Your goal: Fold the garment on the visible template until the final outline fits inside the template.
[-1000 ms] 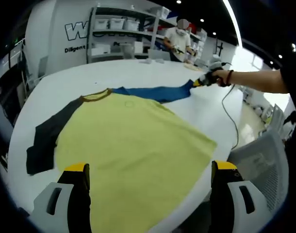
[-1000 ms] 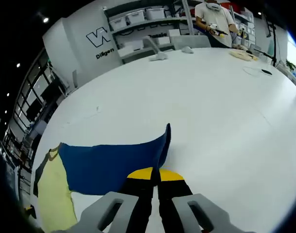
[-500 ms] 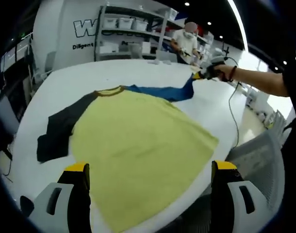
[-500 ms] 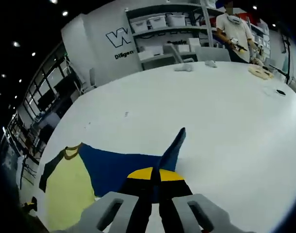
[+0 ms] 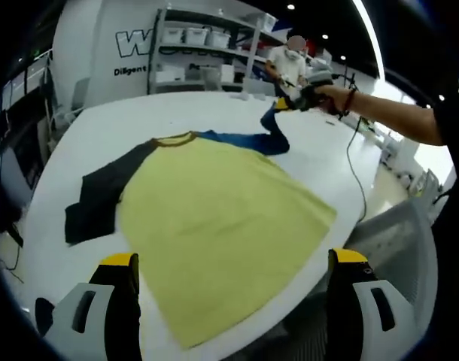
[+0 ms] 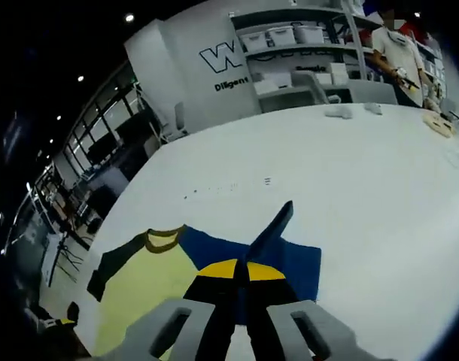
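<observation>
Folding: first fold in hand, blue sleeve [image 5: 244, 141] lifted at its cuff and carried in over the shirt [image 5: 214, 218].
Shirt: spread flat on the white bench [image 5: 109, 128]; yellow body across the middle and near edge, collar [image 5: 174, 139] far, hem hanging at the near right edge.
Dark sleeve: lying flat to the left [image 5: 101, 195], not yet folded.
Blue sleeve: on the far right side of the body; cuff raised off the bench, cloth rising to a point [image 6: 278, 218] in the right gripper view.
Right tool: [image 6: 239, 277] jaws pressed together on the blue cuff; in the left gripper view seen far right [image 5: 293, 101] in the person's hand [image 5: 331, 96], above the bench.
Left tool: [image 5: 233, 263] jaws wide apart, gripping nothing, hovering over the near hem.
Template: no outline made out under or around the shirt; cannot tell its edges.
Progress: early, by judgement; body at full width, both sleeves out.
Next move: likely lay the blue sleeve across the yellow body and let go, cuff flat and clear of the collar.
After that: probably the dark sleeve inward the same way, left tool free for it.
Risk: lifted cuff could drag the shoulder and wrinkle the body.
</observation>
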Motion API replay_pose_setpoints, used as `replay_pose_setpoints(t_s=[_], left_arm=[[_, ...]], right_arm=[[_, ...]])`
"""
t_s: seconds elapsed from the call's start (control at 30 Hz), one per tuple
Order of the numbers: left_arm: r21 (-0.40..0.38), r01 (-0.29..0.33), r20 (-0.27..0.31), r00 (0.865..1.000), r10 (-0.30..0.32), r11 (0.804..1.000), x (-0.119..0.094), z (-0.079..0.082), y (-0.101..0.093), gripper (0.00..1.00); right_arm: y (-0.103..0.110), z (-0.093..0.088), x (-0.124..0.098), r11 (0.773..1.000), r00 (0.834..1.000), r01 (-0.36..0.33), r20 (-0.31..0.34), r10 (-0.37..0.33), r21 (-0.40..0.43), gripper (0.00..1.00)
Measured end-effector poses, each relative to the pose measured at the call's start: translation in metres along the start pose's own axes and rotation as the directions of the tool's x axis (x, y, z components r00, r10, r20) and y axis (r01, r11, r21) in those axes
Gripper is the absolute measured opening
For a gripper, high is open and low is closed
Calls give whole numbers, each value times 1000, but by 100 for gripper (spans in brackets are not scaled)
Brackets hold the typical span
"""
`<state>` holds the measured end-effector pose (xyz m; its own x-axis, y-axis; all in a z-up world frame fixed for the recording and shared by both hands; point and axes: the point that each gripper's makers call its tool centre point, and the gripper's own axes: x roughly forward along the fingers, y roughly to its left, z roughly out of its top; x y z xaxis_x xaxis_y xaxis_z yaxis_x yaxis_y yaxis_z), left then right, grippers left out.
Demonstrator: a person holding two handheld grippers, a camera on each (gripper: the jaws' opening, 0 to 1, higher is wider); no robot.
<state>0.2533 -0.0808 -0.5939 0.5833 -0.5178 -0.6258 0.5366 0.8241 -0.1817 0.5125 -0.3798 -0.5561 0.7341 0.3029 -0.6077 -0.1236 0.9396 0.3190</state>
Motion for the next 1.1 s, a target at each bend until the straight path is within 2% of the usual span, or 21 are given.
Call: replay_pose_setpoints(t_s=[0.4, 0.53, 0.67, 0.83, 1.1], left_arm=[[-8, -13, 0, 1000, 13, 1000, -4, -3, 3, 99], [-5, -17, 5, 1000, 17, 1000, -6, -3, 3, 99], [-7, -19, 3, 1000, 19, 1000, -6, -4, 4, 99], [-11, -22, 10, 1000, 23, 1000, -7, -4, 3, 99], [-11, -31, 12, 999, 31, 999, -7, -4, 6, 99]], right_arm=[[99, -14, 29, 986, 989, -141, -50, 137, -85, 0], [126, -18, 36, 978, 986, -162, -63, 155, -128, 0], [147, -22, 41, 971, 983, -181, -69, 172, -156, 0], [182, -28, 49, 959, 969, -242, -85, 232, -149, 0], [219, -34, 63, 948, 962, -270, -95, 257, -168, 0]])
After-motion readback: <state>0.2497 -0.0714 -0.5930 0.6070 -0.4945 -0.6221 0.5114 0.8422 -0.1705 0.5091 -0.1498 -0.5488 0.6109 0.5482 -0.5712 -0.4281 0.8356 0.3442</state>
